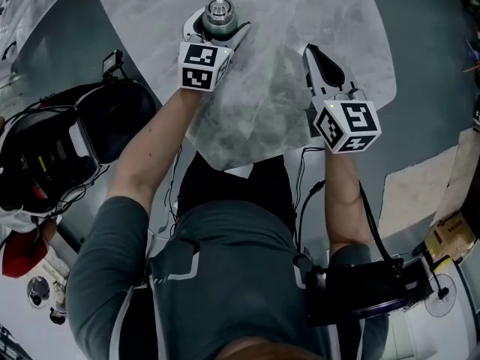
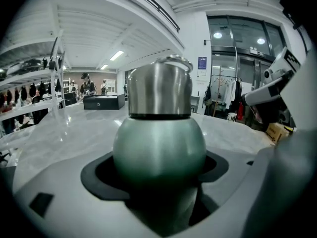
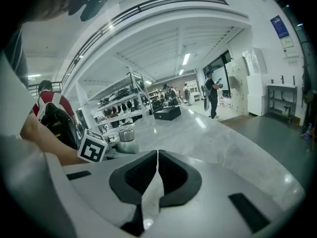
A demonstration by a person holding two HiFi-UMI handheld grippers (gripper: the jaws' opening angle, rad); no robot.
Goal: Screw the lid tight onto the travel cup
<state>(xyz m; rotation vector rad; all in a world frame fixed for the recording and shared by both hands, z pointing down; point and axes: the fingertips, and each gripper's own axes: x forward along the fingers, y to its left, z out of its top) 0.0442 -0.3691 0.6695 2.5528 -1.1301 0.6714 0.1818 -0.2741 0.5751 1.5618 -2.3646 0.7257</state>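
A green travel cup [image 1: 220, 15] with a steel lid [image 2: 159, 90] stands upright between the jaws of my left gripper [image 1: 214, 28], which is shut on its rounded body [image 2: 159, 148]. The black pads hug the cup on both sides, low over the grey marble table [image 1: 300, 21]. The lid sits on top of the cup, with a wire loop on it. My right gripper [image 1: 310, 51] is to the right of the cup and apart from it, shut with nothing between its pads [image 3: 157, 155]. From the right gripper view the cup [image 3: 127, 135] shows small at the left, behind the left gripper's marker cube [image 3: 92, 148].
A black case [image 2: 103, 101] lies at the table's far end. On the floor to my left is a dark backpack [image 1: 67, 148], and at the right stands a cardboard box [image 1: 450, 238]. Shelves, clothes racks and people are in the background.
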